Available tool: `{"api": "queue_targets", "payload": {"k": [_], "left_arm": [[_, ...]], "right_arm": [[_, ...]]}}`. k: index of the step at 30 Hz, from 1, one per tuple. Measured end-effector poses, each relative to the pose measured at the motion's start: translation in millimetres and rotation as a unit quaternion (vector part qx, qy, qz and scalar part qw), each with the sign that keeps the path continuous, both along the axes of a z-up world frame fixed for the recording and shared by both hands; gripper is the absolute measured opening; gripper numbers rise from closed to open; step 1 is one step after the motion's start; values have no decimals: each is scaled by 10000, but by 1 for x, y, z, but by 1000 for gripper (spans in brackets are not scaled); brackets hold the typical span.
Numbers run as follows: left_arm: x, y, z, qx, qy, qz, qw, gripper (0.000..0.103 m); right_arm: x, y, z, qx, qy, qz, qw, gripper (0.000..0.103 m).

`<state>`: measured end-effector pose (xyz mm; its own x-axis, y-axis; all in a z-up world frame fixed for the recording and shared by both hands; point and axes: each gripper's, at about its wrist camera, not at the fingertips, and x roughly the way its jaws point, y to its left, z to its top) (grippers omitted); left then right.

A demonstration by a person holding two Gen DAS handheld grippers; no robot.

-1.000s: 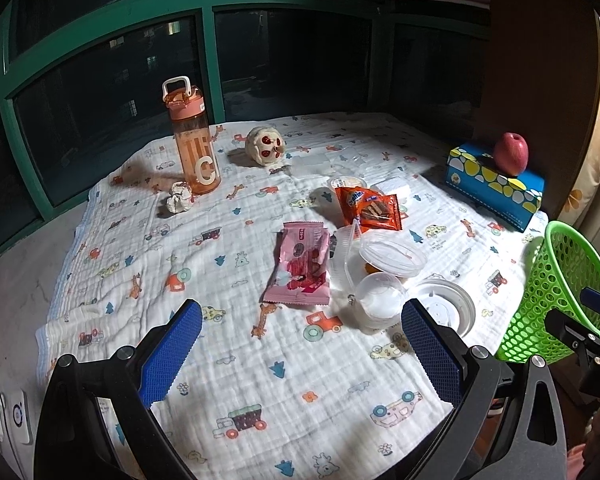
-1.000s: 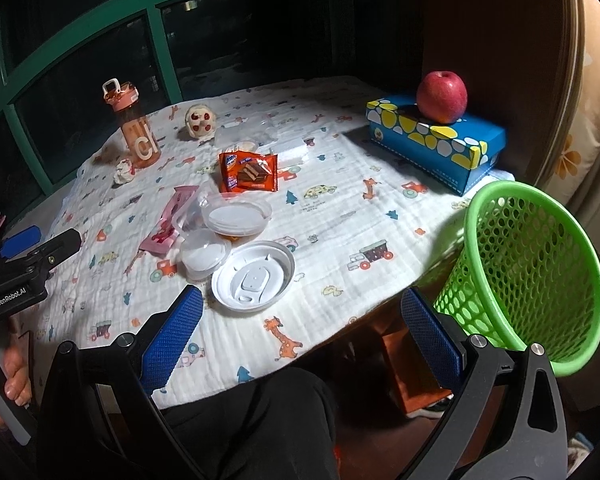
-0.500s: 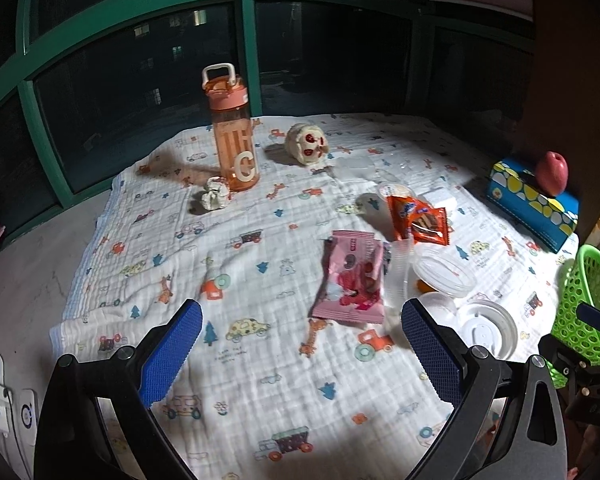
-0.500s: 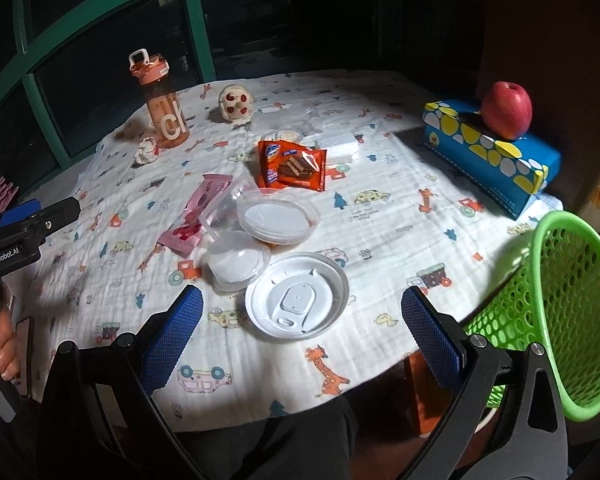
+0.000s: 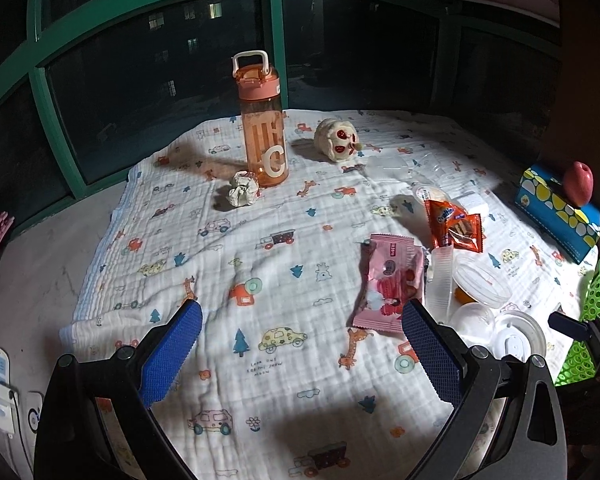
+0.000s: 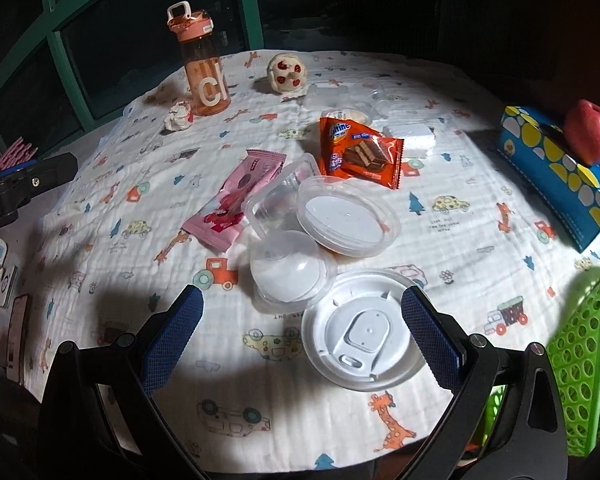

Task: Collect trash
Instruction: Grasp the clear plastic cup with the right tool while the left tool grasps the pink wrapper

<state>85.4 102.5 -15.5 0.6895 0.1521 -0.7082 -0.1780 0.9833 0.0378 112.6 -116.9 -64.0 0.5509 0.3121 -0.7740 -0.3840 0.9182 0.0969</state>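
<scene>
White plastic lid (image 6: 363, 334) is lying between the released right tongs (image 6: 300, 332); left tongs (image 5: 300, 356) are gaping beside a pink wrapper (image 5: 388, 286).

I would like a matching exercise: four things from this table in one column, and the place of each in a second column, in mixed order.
Things:
1. apple
2. crumpled paper
3. white lid
4. green basket

Places:
A. beside the table's edge
B. on the blue box
C. next to the orange bottle
D. between the right gripper fingers

Pairs: 1-B, 2-C, 3-D, 4-A
</scene>
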Motion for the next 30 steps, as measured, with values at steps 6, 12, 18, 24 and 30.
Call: {"api": "queue_targets", "payload": {"k": [6,12,18,24,30], "left_arm": [[5,14,-6,-59,74,107,9999,97],[10,24,-13,-126,147,154,9997,97],[16,24,-19,-158,218,53,9996,96],[26,19,-28,-226,323,-112,9992,96],[41,5,-36,-316,434,-402,9977,88]], "right_arm": [[18,18,-15,-146,129,164,9997,93],[34,32,-29,-277,251,200,9991,86],[41,44,-40,-598,204,226,9977,78],[42,44,-46,-705,198,186,9971,59],[39,34,-39,-364,322,200,9986,59]]}}
